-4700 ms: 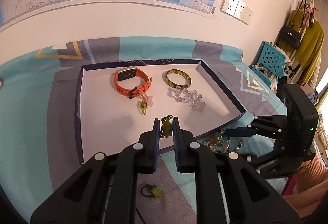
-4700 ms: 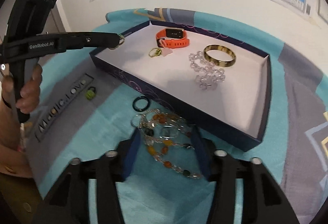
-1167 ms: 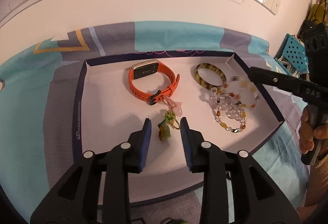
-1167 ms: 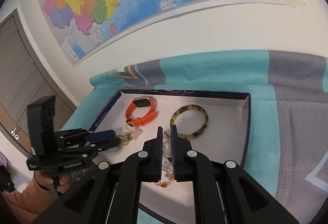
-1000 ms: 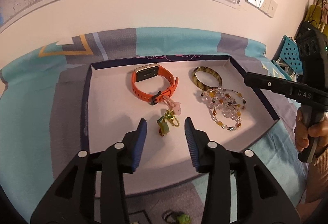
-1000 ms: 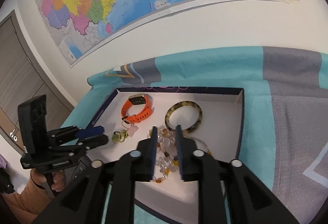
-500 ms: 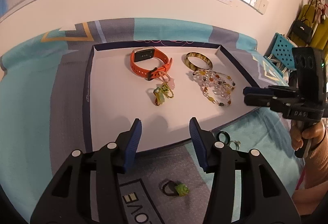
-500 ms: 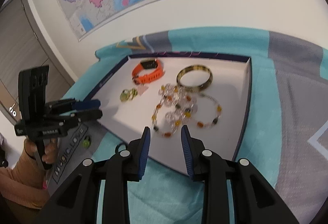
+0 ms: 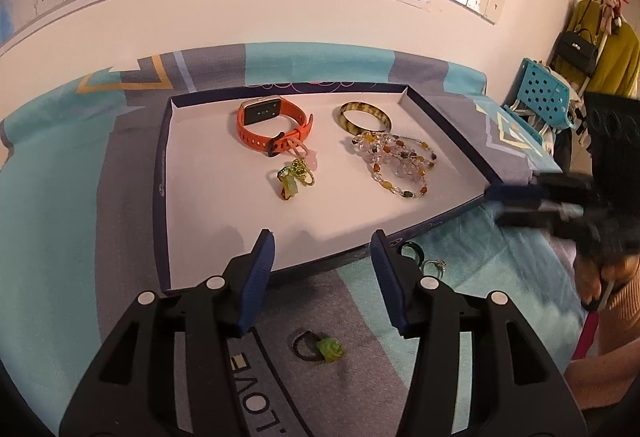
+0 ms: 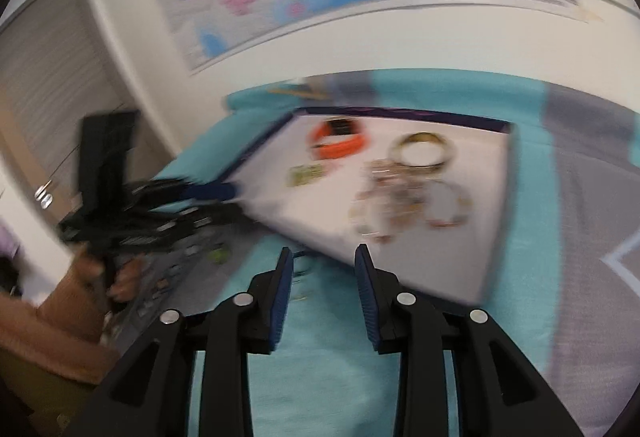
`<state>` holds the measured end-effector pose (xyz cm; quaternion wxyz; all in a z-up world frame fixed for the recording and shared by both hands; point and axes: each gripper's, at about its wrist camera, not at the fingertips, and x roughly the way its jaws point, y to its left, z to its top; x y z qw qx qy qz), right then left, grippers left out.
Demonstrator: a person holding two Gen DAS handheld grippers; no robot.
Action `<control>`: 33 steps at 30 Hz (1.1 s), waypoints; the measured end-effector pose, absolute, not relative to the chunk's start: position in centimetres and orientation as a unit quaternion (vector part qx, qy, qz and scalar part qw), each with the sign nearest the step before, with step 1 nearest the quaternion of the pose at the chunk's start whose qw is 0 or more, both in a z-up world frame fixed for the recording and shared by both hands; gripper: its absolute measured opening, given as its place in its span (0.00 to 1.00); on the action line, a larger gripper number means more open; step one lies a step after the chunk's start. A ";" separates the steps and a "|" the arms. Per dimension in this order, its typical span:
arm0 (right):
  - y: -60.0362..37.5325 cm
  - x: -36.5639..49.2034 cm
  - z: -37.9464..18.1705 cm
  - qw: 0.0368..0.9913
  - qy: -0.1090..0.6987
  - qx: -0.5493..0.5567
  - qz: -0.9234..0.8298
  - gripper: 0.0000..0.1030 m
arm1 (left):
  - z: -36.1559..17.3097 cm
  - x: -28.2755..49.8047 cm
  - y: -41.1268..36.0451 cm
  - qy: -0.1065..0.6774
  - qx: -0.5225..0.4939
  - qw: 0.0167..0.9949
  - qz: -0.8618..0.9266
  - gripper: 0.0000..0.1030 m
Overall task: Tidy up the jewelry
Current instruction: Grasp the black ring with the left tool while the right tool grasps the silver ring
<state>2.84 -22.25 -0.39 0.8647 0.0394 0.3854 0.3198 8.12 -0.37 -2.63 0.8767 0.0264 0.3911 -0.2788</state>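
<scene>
Right wrist view is motion-blurred, jewelry smeared. Left gripper (image 9: 322, 251) and right gripper (image 10: 323, 265): jaws apart, empty. Tray (image 9: 162, 173) ahead of both. Green ring (image 9: 320, 347) below left jaws, beside partial "LOVE" lettering (image 9: 260, 397).

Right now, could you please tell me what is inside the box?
Inside the box: an orange watch, a bangle, a beaded necklace and green charms. Whatever the necklace covers cannot be seen.
</scene>
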 end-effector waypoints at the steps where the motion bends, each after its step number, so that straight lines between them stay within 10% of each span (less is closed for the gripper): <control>1: -21.0 2.8 -0.9 0.862 0.393 0.023 0.318 0.34 | -2.6 8.2 -0.3 0.391 0.023 0.876 -0.280 0.49; 11: -16.1 4.4 -3.8 0.858 0.425 -0.029 0.285 0.34 | -2.4 7.5 -0.2 0.390 0.022 0.874 -0.289 0.49; 14: -15.4 4.0 -3.8 0.858 0.425 -0.055 0.282 0.18 | -2.4 7.5 0.0 0.390 0.015 0.873 -0.291 0.49; 33: -19.5 1.1 -3.6 0.861 0.420 -0.006 0.287 0.22 | -3.2 2.4 -2.4 0.382 0.076 0.856 -0.339 0.45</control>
